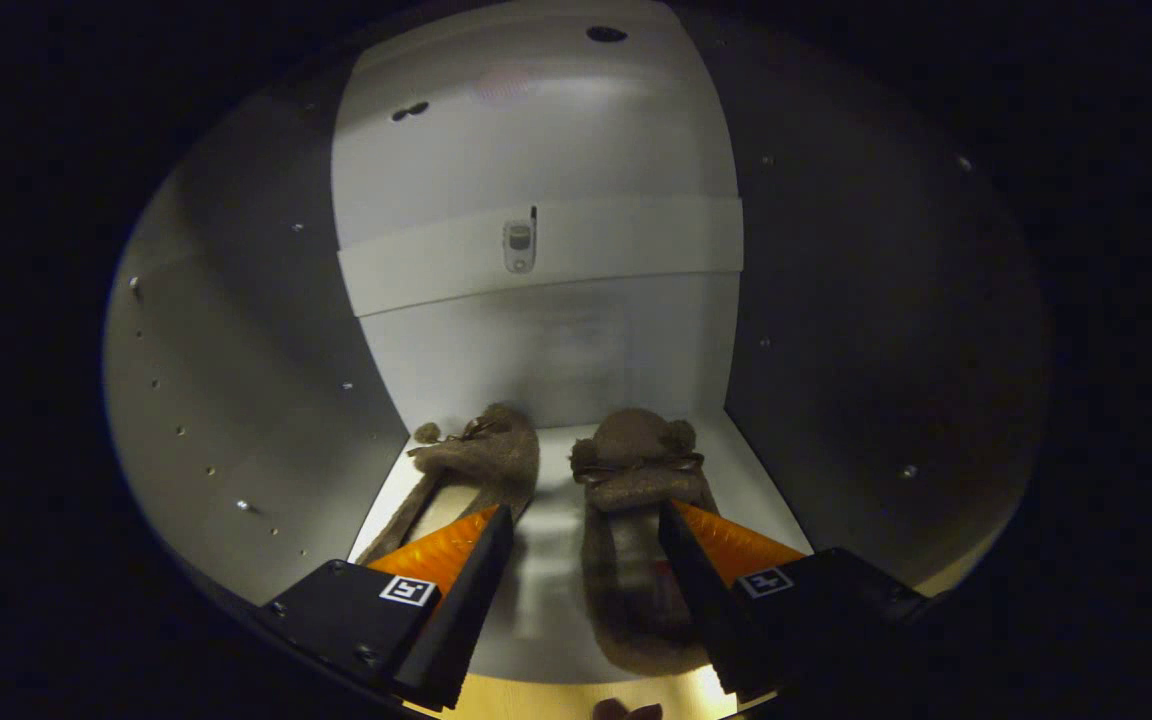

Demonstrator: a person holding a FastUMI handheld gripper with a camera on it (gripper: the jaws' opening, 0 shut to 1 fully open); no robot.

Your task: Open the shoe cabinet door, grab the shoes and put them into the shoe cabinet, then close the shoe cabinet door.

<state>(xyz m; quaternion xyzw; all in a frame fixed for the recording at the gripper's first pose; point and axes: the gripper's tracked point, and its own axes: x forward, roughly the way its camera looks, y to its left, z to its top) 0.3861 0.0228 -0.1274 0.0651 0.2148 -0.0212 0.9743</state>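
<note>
No readable writing shows. Inside the shoe cabinet (236,400), two fuzzy brown shoes (636,470) lie side by side; the tool (584,520) is spread, holding nothing.

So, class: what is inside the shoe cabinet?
Inside the shoe cabinet, two fuzzy slippers lie side by side on its floor. The open claw covers their heel ends.
</note>
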